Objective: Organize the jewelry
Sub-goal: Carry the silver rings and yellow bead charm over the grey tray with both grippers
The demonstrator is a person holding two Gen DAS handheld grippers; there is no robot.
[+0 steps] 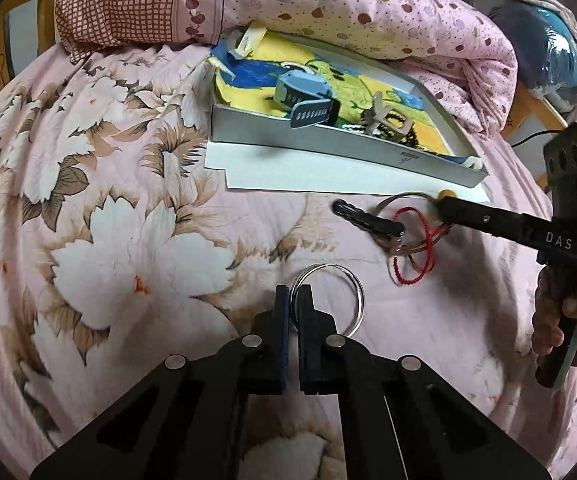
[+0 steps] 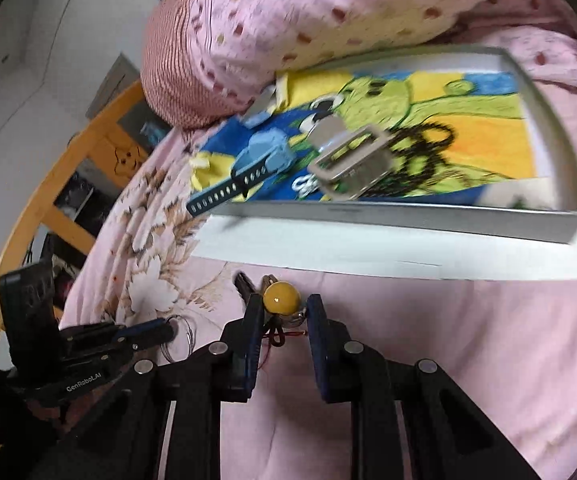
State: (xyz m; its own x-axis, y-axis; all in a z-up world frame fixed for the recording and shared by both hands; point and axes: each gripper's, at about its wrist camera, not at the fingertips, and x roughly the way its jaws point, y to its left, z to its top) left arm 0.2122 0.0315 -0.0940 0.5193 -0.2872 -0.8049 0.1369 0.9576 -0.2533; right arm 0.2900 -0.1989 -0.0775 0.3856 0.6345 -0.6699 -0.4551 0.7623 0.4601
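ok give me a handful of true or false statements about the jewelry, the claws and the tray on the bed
1. The left claw is shut on the silver ring. True.
2. The grey tray holds nothing. False: a blue watch and a silver watch band lie in it on a colourful cloth.
3. The right claw has a yellow bead between its fingers. True.
4. The red cord bracelet lies inside the tray. False: it hangs below the right claw, over the pink bedspread.
5. The tray sits on a bare wooden table. False: it rests on white paper on the bed.
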